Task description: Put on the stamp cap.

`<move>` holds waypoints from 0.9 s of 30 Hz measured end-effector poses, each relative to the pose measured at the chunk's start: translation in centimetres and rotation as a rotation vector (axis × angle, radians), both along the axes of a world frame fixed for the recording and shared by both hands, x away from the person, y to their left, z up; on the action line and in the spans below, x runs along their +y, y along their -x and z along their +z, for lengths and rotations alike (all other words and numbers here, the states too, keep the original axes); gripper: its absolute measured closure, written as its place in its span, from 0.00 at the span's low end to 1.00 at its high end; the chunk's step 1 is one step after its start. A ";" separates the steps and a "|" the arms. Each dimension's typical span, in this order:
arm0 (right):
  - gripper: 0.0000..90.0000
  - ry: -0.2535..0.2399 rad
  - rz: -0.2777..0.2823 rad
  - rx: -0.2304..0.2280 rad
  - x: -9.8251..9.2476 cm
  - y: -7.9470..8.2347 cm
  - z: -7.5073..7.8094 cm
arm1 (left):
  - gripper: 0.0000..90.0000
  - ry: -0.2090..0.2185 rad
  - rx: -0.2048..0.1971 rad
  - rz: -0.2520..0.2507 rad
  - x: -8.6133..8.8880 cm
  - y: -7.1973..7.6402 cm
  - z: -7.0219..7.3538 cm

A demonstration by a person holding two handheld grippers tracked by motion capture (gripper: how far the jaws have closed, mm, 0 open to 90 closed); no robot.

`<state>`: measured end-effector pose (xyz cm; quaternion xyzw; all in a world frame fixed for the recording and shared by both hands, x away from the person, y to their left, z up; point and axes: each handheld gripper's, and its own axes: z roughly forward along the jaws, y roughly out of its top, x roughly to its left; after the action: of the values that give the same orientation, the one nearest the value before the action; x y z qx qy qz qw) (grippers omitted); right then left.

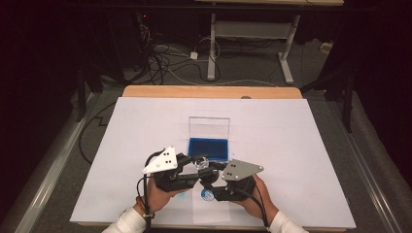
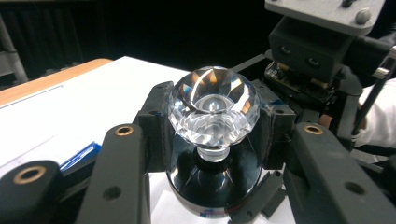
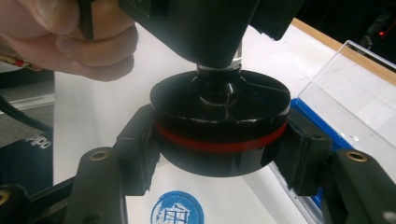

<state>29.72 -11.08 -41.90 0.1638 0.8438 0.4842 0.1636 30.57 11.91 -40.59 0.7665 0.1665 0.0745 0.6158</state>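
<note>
While the left gripper [image 2: 212, 140] has its fingers clamped on the crystal knob [image 2: 213, 105], the right gripper's [image 3: 219, 154] fingers pinch the black base [image 3: 219, 126], held just above the blue stamp mark [image 3: 177, 210] on the worktop [image 1: 291, 145].

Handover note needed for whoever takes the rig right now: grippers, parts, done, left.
Left gripper: shut on the faceted clear crystal knob at the top of the stamp.
Right gripper: shut on the round black stamp base with the red band.
Position: stamp held just above the white sheet, near the table's front edge.
Done: one round blue stamp print lies on the sheet under the base.
Nearby: open box with clear lid and blue pad, just beyond the grippers.
Left: probably set the stamp down or back in the box; both grips hold it.
</note>
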 end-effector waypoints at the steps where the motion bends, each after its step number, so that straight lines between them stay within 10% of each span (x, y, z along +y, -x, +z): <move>1: 0.42 0.001 0.003 0.011 -0.1 -0.1 0.0 | 0.60 0.000 0.006 -0.009 0.0 -0.1 0.0; 11: 0.31 0.025 -0.002 0.005 0.3 0.2 -0.4 | 0.60 0.021 -0.005 -0.012 0.0 0.0 0.6; 27: 0.25 0.015 -0.063 -0.012 -2.2 -0.7 0.0 | 0.60 -0.064 -0.020 0.006 0.3 -0.3 0.9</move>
<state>30.40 -13.32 -41.90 0.1860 0.8408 0.4735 0.1851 30.83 12.16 -39.71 0.7846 0.1600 0.0892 0.5923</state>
